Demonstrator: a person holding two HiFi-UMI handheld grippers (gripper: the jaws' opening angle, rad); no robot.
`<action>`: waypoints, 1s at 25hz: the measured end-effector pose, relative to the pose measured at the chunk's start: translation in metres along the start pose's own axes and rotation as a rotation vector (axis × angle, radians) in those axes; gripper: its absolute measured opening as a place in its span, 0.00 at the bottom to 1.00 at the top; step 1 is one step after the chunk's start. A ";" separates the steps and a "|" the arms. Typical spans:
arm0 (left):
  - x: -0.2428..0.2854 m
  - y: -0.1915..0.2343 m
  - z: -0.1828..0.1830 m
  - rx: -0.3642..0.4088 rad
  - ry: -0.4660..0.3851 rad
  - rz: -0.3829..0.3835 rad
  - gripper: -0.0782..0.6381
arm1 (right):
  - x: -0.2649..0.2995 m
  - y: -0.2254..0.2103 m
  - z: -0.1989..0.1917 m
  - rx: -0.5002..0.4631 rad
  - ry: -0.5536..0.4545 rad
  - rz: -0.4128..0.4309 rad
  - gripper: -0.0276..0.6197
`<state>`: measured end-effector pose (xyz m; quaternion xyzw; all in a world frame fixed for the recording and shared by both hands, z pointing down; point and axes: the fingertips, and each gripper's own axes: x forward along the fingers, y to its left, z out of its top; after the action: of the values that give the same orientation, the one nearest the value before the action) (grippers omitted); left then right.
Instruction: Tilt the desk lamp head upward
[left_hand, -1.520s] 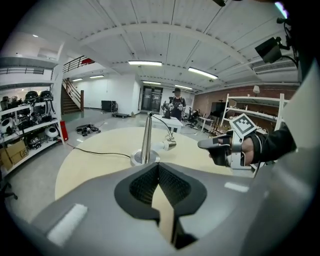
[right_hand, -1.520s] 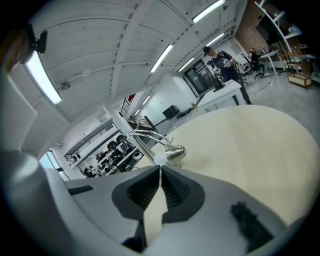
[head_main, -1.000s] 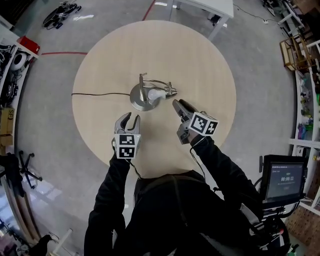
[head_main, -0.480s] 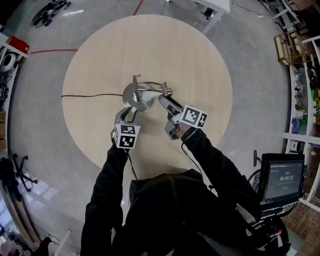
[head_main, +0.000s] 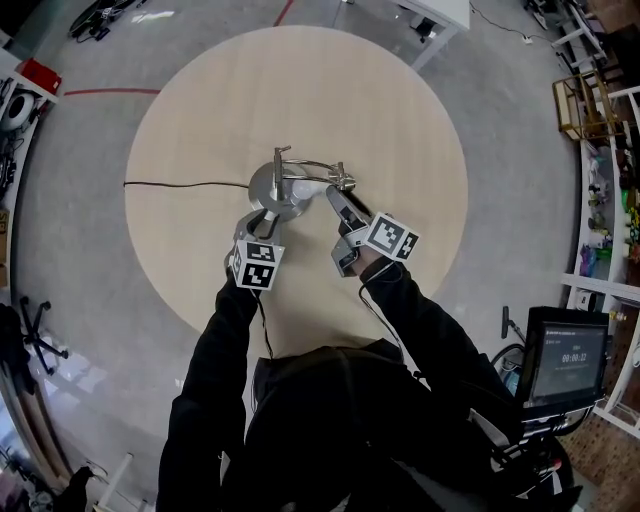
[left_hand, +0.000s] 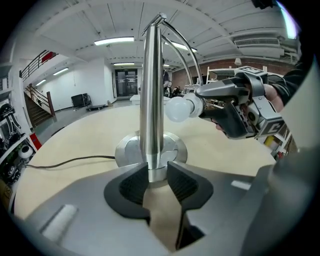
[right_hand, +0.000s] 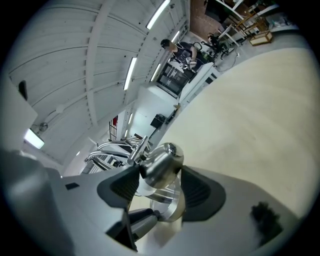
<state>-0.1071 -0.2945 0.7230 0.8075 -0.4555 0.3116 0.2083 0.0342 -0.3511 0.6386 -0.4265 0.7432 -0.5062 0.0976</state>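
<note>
Both claws were on the lamp (head_main: 290, 186), which stood near the middle of the round table (head_main: 390, 110), its cord (head_main: 180, 184) trailing off to the left edge. Down low, the left gripper (left_hand: 158, 175) was clamped on the post (left_hand: 151, 95) right above the base (left_hand: 126, 150). Its ribbed pads sat tight against the chrome on either side, and the post stood upright between them. Over on the other side, the right gripper (right_hand: 160, 173) had the head (right_hand: 161, 161) between its jaws. They had just been closing, and both pads lay against the shiny shell, one on each flank. In the left gripper view the head sat at about mid-height of the post and just beside it, roughly level, with the white bulb (left_hand: 178, 108) poking out toward the post. Two thin curved rods (left_hand: 186, 47) arched from the post's top down to the head. In the head view the two grippers sat close together at the near side of the lamp, the left one at the base, the right one reaching in from the right. The person's black sleeves (head_main: 215, 380) ran back from them.
</note>
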 end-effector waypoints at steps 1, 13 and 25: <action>0.001 0.000 0.000 -0.002 0.000 0.002 0.29 | 0.000 -0.001 0.001 -0.007 0.001 -0.004 0.46; 0.014 0.009 0.001 -0.009 0.017 -0.003 0.28 | -0.006 0.000 0.029 -0.148 -0.028 -0.090 0.46; 0.026 0.008 0.003 -0.016 0.037 -0.004 0.29 | -0.026 0.017 0.071 -0.376 -0.070 -0.198 0.45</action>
<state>-0.1028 -0.3161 0.7393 0.8009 -0.4522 0.3225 0.2237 0.0821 -0.3772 0.5841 -0.5255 0.7752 -0.3506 -0.0083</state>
